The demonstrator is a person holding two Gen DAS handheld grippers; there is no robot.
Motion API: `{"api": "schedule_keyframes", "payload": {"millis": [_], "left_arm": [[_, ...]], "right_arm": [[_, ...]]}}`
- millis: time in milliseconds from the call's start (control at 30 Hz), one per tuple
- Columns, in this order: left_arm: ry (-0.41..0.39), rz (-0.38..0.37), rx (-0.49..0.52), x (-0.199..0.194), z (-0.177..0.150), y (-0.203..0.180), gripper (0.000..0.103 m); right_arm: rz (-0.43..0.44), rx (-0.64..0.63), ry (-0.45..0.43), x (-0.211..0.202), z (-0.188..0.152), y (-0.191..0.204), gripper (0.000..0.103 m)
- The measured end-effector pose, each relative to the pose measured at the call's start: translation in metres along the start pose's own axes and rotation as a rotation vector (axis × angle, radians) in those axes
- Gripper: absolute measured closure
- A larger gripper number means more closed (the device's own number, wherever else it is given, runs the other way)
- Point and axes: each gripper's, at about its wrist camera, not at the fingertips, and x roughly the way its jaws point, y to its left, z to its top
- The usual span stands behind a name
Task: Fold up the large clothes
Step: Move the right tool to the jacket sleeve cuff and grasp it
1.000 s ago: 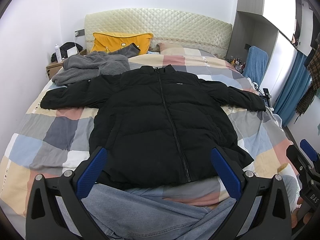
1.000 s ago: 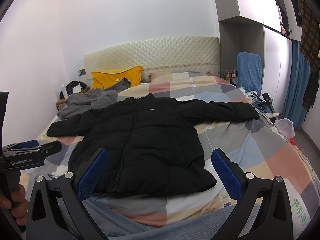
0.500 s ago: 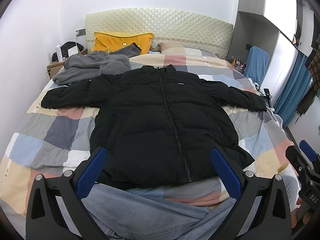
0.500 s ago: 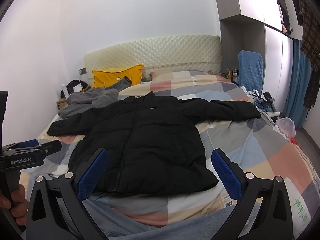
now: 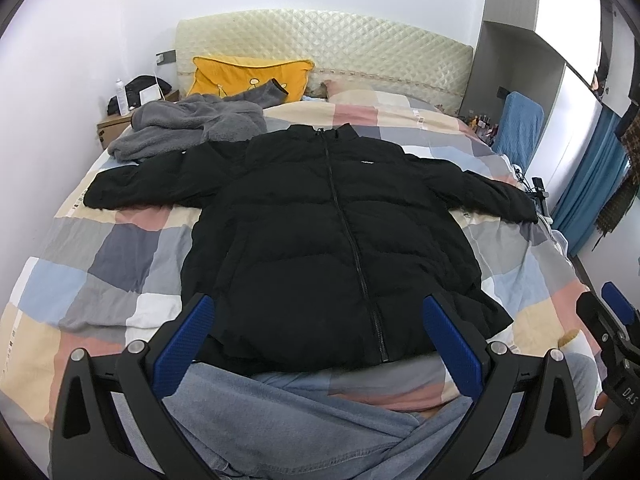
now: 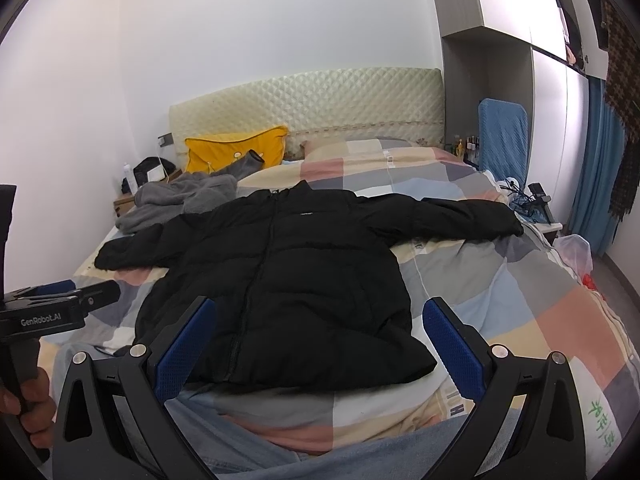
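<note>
A black puffer jacket (image 5: 320, 232) lies flat and zipped on the bed, front up, both sleeves spread out sideways. It also shows in the right wrist view (image 6: 280, 280). My left gripper (image 5: 316, 328) is open and empty, held above the jacket's hem at the foot of the bed. My right gripper (image 6: 316, 332) is open and empty, also held above the hem, toward its right corner. The left gripper shows at the left edge of the right wrist view (image 6: 60, 304). The right gripper shows at the right edge of the left wrist view (image 5: 616, 320).
The bed has a checked quilt (image 5: 120, 256) and a padded headboard (image 5: 320, 48). A grey fleece garment (image 5: 188, 124) and a yellow pillow (image 5: 248, 76) lie at the head. A nightstand (image 5: 116, 124) stands left. A blue chair (image 6: 504, 136) and curtain (image 6: 596, 184) stand right. Denim legs (image 5: 300, 420) show below.
Both views have shifted very slightly. The jacket lies the same and both grippers stay open.
</note>
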Motion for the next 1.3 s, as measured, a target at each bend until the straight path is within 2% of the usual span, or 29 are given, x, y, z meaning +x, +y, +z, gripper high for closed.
{"api": "schedule_keyframes", "payload": {"millis": [367, 600, 933, 1300], "left_arm": [[0.015, 0.005, 0.010, 0.012, 0.007, -0.008, 0.000], [0.017, 0.003, 0.017, 0.027, 0.020, -0.017, 0.000], [-0.040, -0.010, 0.030, 0.032, 0.062, -0.031, 0.000], [-0.075, -0.035, 0.041, 0.056, 0.100, -0.046, 0.000]], "right_arm": [[0.000, -0.009, 0.012, 0.013, 0.010, -0.013, 0.000], [-0.022, -0.009, -0.018, 0.027, 0.029, -0.032, 0.000], [-0.062, -0.014, -0.057, 0.051, 0.063, -0.063, 0.000], [-0.115, 0.010, -0.087, 0.100, 0.093, -0.099, 0.000]]}}
